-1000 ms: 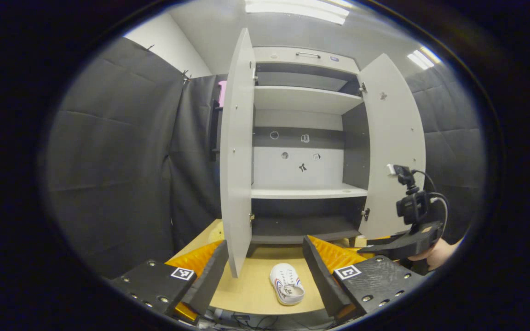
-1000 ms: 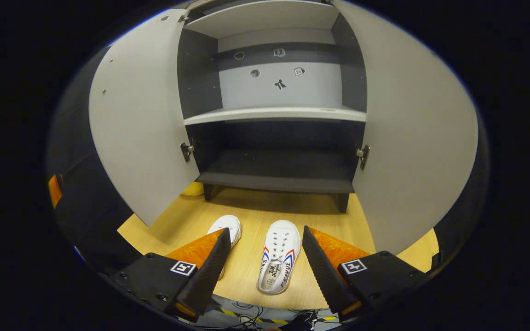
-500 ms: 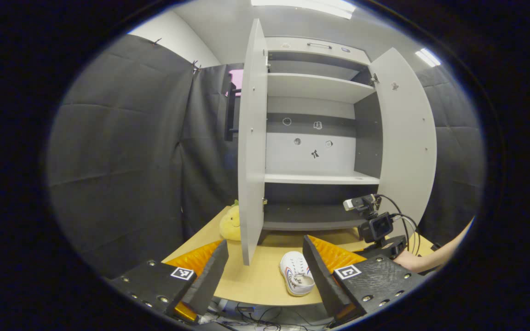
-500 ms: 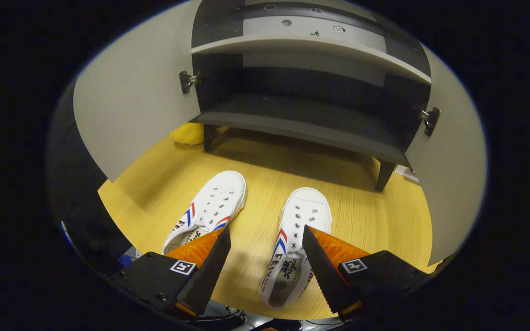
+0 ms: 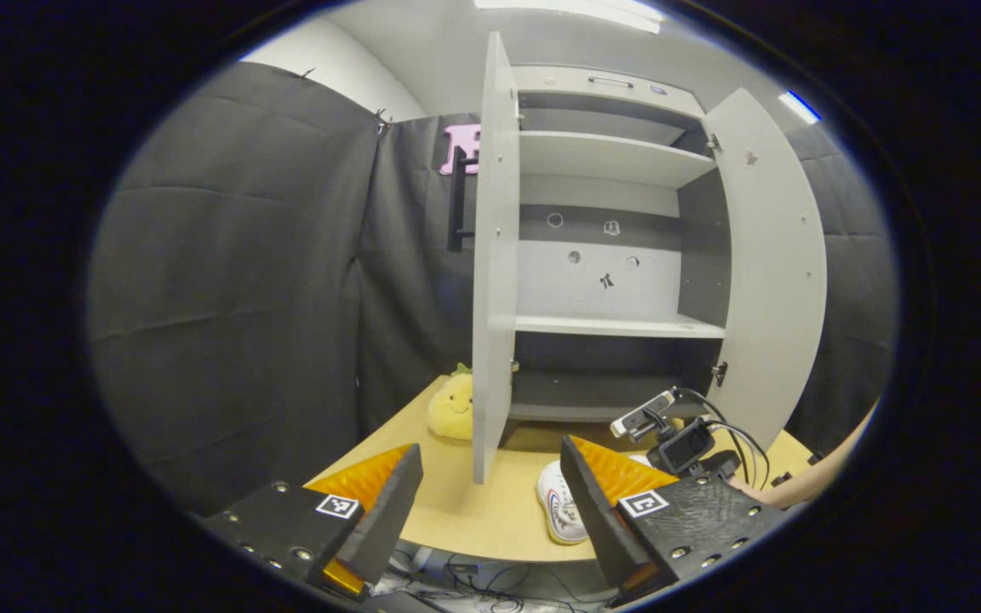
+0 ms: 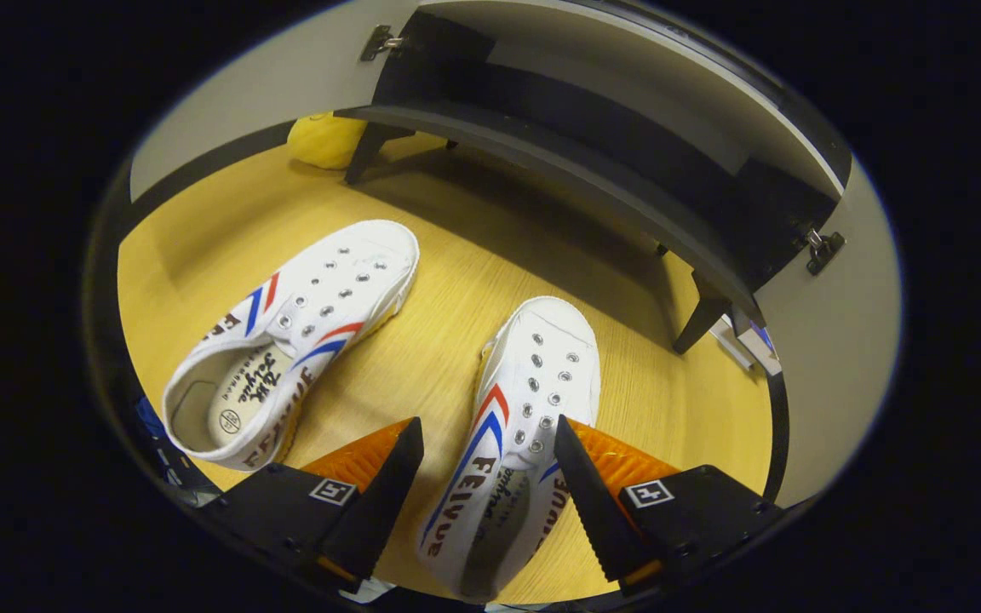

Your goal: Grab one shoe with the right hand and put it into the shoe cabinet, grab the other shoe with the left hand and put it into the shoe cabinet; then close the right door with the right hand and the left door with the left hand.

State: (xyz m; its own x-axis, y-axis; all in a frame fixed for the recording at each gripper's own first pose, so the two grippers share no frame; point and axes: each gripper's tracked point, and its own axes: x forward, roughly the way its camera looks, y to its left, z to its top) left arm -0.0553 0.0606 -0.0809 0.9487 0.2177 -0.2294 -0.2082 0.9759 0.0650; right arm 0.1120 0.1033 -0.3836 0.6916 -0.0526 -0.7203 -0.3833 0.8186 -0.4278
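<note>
A light wooden worktop (image 6: 456, 281) carries two white canvas shoes, one (image 6: 295, 332) at 9 o'clock of the other (image 6: 524, 409), a yellow plush toy (image 6: 324, 140) and the legged shoe cabinet (image 6: 593, 170).

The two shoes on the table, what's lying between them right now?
Nothing: in the right gripper view, bare wooden table separates the left shoe from the right shoe, which sits between the open right gripper fingers.

In the right gripper view, the nearer white shoe (image 6: 514, 443) carries dark lettering along its side that reads "FEIYUE", with script on its insole too small to make out. The other shoe (image 6: 293, 332) has similar side lettering, partly cut off, and unreadable insole script.
</note>
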